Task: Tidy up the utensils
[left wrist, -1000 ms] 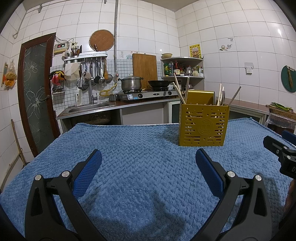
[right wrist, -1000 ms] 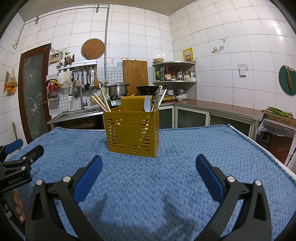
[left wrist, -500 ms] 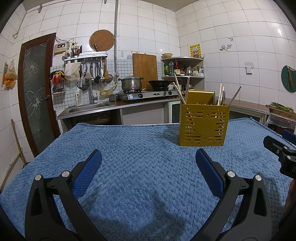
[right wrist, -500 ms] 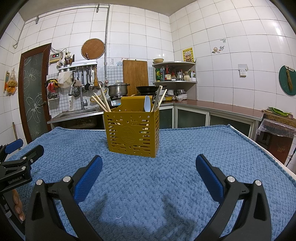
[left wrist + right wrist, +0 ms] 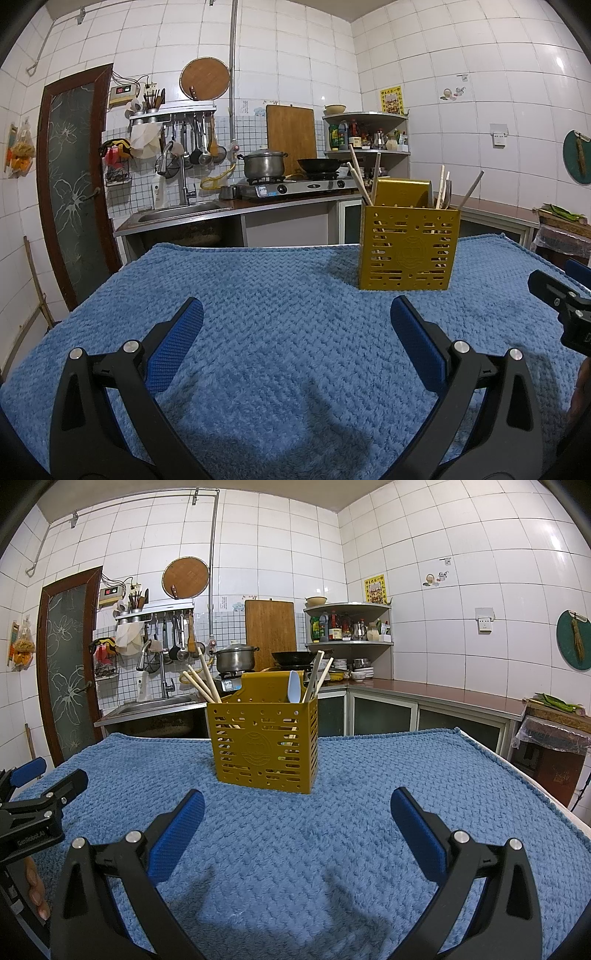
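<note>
A mustard-yellow slotted utensil holder point(image 5: 409, 251) point(image 5: 263, 746) stands upright on the blue towel point(image 5: 280, 295) point(image 5: 369, 775). Wooden chopsticks point(image 5: 201, 685) lean out of its left compartment. A pale blue spoon point(image 5: 294, 691), more chopsticks and a metal utensil point(image 5: 472, 191) stick out of the right one. My left gripper point(image 5: 295, 343) hovers open over the towel, left of and nearer than the holder, nothing between its fingers. My right gripper point(image 5: 297, 825) is open too, directly before the holder. Each gripper shows at the edge of the other's view.
The towel-covered table ends at a right edge point(image 5: 517, 771). Behind it run a sink point(image 5: 177, 214), a stove with a pot point(image 5: 264, 166) and wok point(image 5: 319, 164), a corner shelf of bottles point(image 5: 347, 626) and a counter point(image 5: 443, 698). A door point(image 5: 74, 177) stands at left.
</note>
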